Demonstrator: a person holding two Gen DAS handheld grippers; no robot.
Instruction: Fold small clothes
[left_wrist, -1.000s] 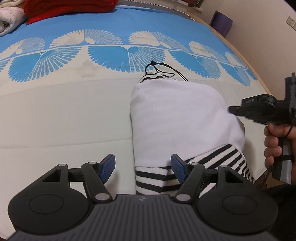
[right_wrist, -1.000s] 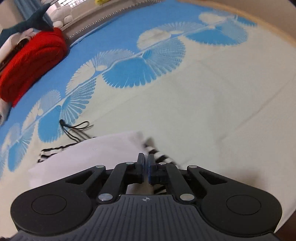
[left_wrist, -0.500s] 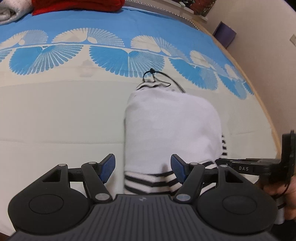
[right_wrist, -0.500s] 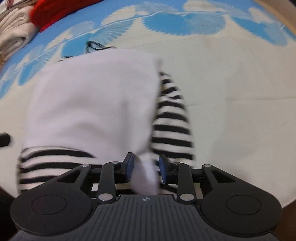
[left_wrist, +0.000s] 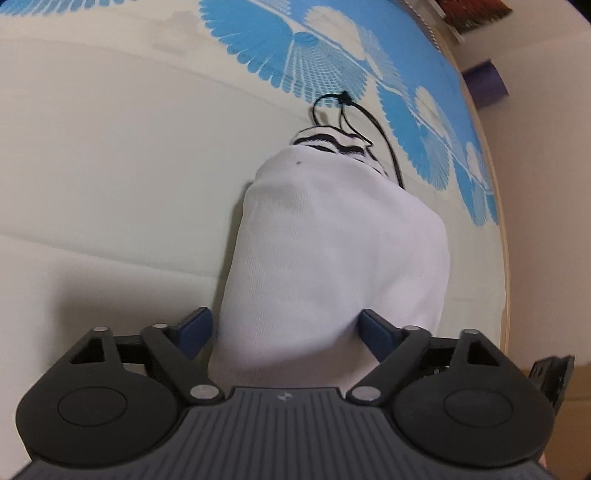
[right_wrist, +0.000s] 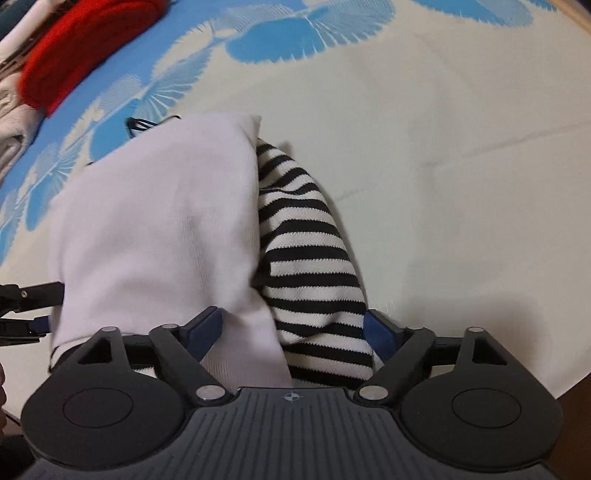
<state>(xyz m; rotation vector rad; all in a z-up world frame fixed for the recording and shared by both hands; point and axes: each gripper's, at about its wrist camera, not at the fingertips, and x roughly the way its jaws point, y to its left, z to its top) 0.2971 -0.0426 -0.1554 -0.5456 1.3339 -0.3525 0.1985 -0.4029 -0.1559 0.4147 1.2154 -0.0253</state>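
Observation:
A small white garment (left_wrist: 332, 251) with black-and-white striped parts (right_wrist: 306, 254) lies folded on the bed, a black drawstring (left_wrist: 347, 107) at its far end. My left gripper (left_wrist: 286, 330) hangs low over the near left end, its jaws opening, the white cloth lying between the blue pads (left_wrist: 195, 328) without being pinched. My right gripper (right_wrist: 293, 328) hovers over the near right end, its jaws also opening, with white and striped cloth between its pads (right_wrist: 380, 332). The left gripper's fingers (right_wrist: 22, 310) show at the left edge of the right wrist view.
The bed cover (left_wrist: 110, 166) is cream with a blue fan pattern (left_wrist: 295, 48) farther back. A red knit garment (right_wrist: 74, 48) and pale folded clothes (right_wrist: 11, 122) lie at the far left. The bed's wooden edge (left_wrist: 506, 258) runs along the right, with a purple box (left_wrist: 484, 85) beyond it.
The right gripper swung over the garment's near end, dropped, and went from shut to wide open. The left gripper dropped closer to the cloth, rolled and widened.

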